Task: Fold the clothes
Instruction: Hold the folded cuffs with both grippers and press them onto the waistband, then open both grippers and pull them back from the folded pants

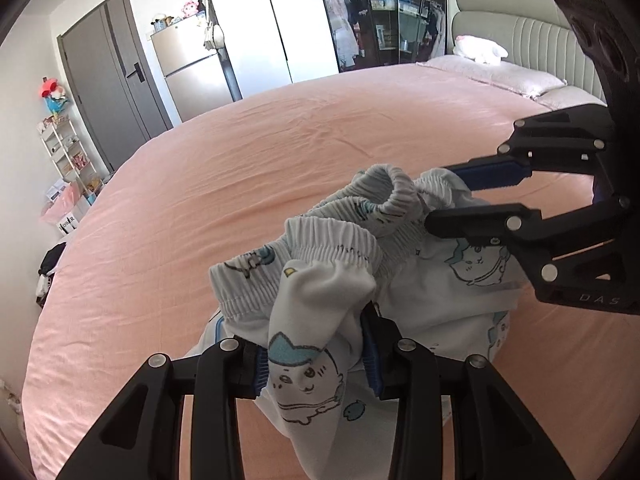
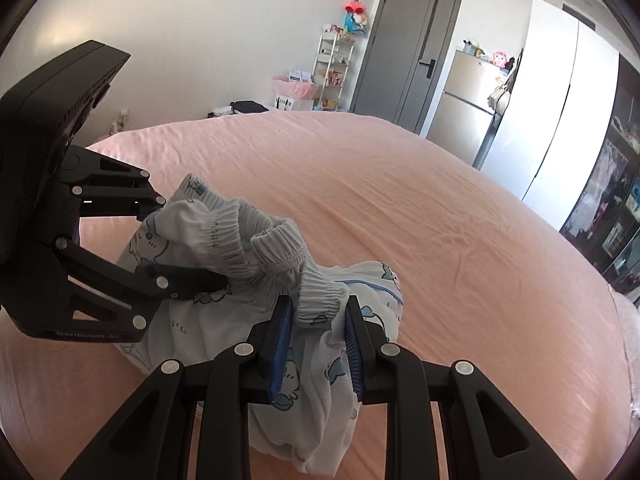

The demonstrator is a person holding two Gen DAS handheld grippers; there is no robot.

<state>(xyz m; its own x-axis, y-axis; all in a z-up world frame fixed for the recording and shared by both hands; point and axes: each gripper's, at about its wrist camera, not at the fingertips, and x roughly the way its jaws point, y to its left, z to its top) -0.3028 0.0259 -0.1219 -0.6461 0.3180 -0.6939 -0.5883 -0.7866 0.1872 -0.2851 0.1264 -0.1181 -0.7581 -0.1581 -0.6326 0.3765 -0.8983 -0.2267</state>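
White cartoon-print shorts (image 1: 440, 280) with a gathered elastic waistband hang bunched over the pink bed (image 1: 240, 160). My left gripper (image 1: 316, 344) is shut on the fabric near the waistband. My right gripper (image 1: 440, 196) comes in from the right and is shut on another part of the waistband. In the right wrist view, the right gripper (image 2: 316, 320) pinches the waistband of the shorts (image 2: 248, 240), and the left gripper (image 2: 188, 244) holds them from the left. The lower part of the shorts rests on the bed (image 2: 440, 220).
Pillows (image 1: 500, 74) and a white plush toy (image 1: 480, 50) lie by the grey headboard (image 1: 532, 40). A fridge (image 2: 464, 116), grey door (image 2: 404, 52), white shelf rack (image 2: 332, 68) and glass wardrobe (image 1: 380, 12) stand around the bed.
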